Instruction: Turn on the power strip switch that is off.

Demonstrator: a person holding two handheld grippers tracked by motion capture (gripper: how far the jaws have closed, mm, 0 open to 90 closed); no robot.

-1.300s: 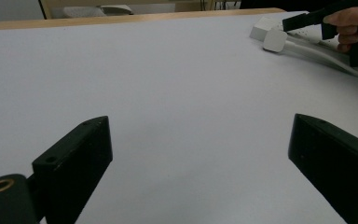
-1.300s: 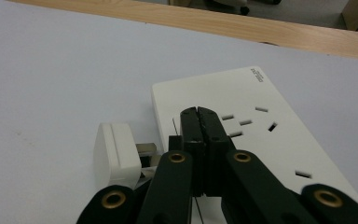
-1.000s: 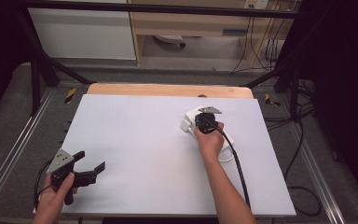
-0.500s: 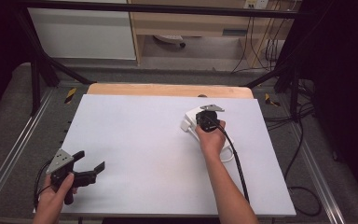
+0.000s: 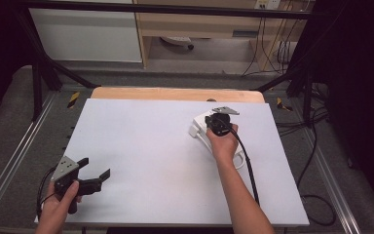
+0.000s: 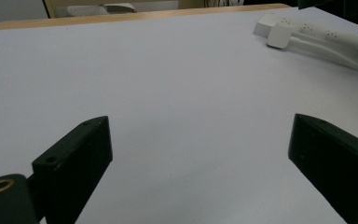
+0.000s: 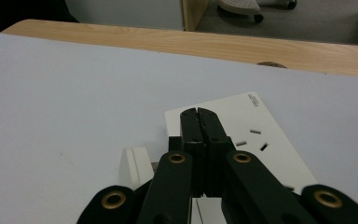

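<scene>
A white power strip (image 5: pixel 198 127) lies at the right rear of the white table (image 5: pixel 141 146); its sockets face up in the right gripper view (image 7: pixel 261 130). A white plug block (image 7: pixel 131 166) sits against its left side and also appears in the left gripper view (image 6: pixel 278 35). My right gripper (image 5: pixel 214 126) is just above the strip's end, its jaws (image 7: pixel 198 114) shut together with nothing between them. Low over the front left corner, my left gripper (image 5: pixel 96 167) stands wide open and empty (image 6: pixel 200 135), pointing across the table toward the strip (image 6: pixel 326 39).
The strip's white cord (image 5: pixel 241 158) loops beside the right hand, and the gripper's black cable (image 5: pixel 248 170) trails along the forearm. A wooden edge (image 5: pixel 175 93) borders the table's far side. Metal rails (image 5: pixel 14 161) flank the table.
</scene>
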